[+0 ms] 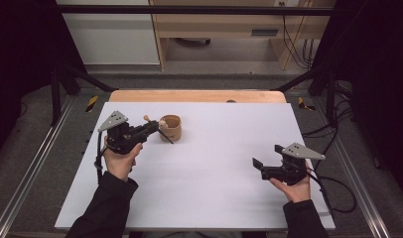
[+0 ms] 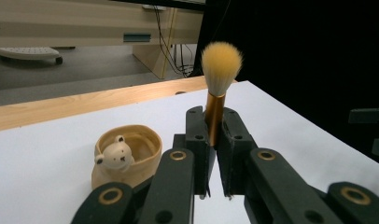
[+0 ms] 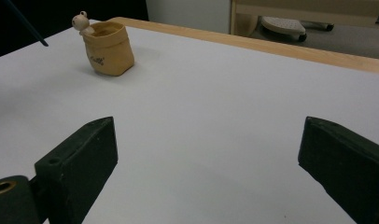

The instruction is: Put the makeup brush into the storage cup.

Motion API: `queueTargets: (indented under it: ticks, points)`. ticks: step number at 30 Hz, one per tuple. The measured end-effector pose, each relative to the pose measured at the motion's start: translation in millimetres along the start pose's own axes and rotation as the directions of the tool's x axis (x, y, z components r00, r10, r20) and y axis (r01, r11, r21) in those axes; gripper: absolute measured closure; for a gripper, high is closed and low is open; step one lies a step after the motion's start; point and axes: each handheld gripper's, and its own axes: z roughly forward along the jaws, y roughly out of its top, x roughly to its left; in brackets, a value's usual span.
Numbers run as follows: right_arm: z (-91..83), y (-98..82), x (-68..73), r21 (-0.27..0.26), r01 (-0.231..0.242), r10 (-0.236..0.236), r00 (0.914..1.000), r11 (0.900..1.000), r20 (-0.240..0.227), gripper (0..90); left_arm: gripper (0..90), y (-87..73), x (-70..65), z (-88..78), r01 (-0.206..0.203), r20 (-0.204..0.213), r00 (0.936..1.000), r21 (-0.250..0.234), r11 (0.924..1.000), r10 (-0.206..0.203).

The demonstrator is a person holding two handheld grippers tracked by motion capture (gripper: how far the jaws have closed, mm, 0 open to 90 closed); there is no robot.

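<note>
Makeup brush upright, cream bristles up, gold ferrule clamped, tan bear-faced pot just beside

In the left gripper view the brush has the lower part of its handle hidden between the closed jaws, and the left gripper covers the front of the bear-trimmed pot. In the right gripper view the pot's printed mark is too small to read, and the wide-apart jaws are cut off by the bottom edge.
</note>
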Motion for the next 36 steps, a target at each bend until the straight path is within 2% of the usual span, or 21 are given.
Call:
queueTargets:
  ticks: [5,13,27,36]
  points:
    - [-0.6,0.4,-0.1,-0.008,-0.004,0.004,1.0000,1.000,-0.001,5.1,83.5,9.3,0.2,3.9,-0.023,-0.010,0.9997,0.006,0.9997,0.023]
    - [-1.5,0.8,-0.9,-0.010,0.000,0.000,1.0000,1.000,-0.002,5.2,83.5,22.3,2.8,7.5,-0.026,-0.026,0.9994,-0.009,0.9996,0.025]
    - [0.4,0.6,1.1,-0.001,-0.004,0.004,1.0000,1.000,-0.003,5.1,83.5,36.5,7.9,21.3,-0.061,-0.077,0.9951,0.019,0.9979,0.063]
    - [0.4,0.9,1.3,-0.003,-0.004,0.004,1.0000,1.000,-0.005,5.1,83.6,42.8,17.1,29.2,-0.059,-0.096,0.9935,0.023,0.9980,0.061]
